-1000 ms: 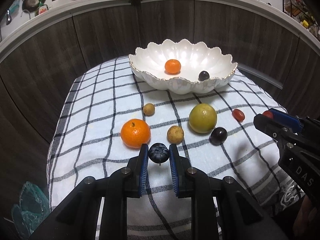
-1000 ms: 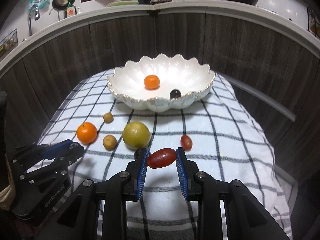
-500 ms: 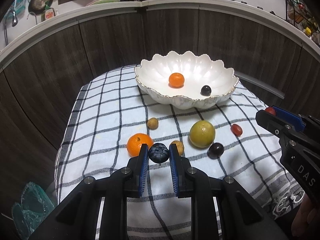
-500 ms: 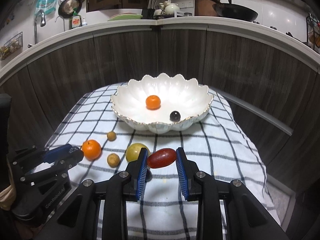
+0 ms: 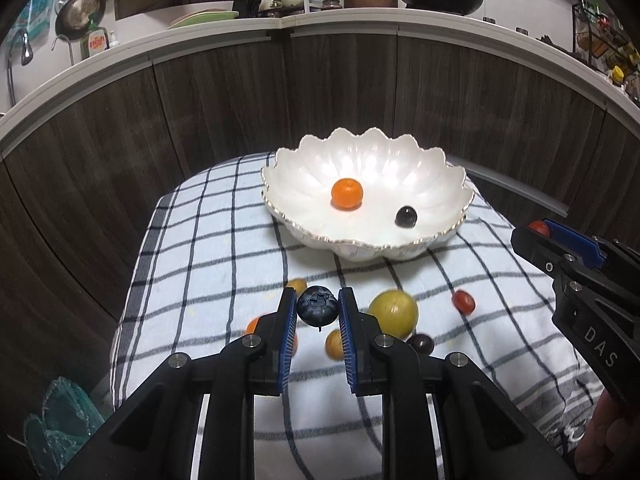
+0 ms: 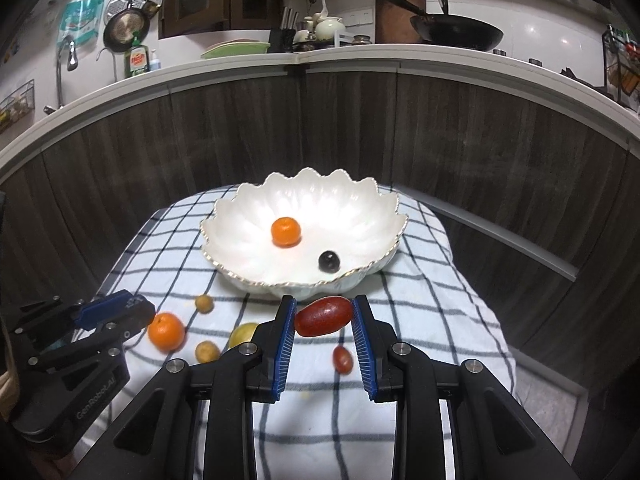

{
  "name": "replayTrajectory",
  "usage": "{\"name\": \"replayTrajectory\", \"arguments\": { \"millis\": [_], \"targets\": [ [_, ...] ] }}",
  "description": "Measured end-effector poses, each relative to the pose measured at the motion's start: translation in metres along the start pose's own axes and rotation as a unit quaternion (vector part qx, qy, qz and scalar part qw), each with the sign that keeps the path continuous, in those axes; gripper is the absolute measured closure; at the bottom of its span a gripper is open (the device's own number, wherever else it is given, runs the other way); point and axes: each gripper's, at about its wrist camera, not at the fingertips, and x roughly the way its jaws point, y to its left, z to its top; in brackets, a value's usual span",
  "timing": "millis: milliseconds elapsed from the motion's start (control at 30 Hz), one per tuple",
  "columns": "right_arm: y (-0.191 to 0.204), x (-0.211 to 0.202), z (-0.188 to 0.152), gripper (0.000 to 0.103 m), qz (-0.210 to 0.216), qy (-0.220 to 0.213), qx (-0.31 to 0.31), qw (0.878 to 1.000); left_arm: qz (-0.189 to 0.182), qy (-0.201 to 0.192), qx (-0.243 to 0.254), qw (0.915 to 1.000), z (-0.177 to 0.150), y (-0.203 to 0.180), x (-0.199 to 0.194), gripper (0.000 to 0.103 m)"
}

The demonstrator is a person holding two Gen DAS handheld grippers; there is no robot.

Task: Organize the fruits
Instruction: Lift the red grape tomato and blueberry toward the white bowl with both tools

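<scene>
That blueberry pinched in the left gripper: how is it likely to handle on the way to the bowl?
The blueberry is small, round and smooth, so it probably rolls once released into the white bowl. The left gripper pinches it only at two sides; it may slip, and likely bruises if squeezed harder.

red grape tomato [image 6: 323,316] (clamped), white bowl [image 6: 240,216] beyond

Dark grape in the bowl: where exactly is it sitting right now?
In both wrist views the dark grape lies inside the white scalloped bowl, near its front rim, to the lower right of the small orange and apart from it.
</scene>
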Motion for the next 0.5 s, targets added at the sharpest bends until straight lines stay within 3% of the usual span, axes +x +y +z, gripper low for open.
{"name": "replayTrajectory", "arguments": {
  "millis": [500],
  "targets": [
    [-0.013,0.018,0.038,0.073,-0.009,-0.024,0.002,1.0,0.001,-0.018,-0.008,0.9998,0.04,-0.008,0.014,0.081]
  ]
}}
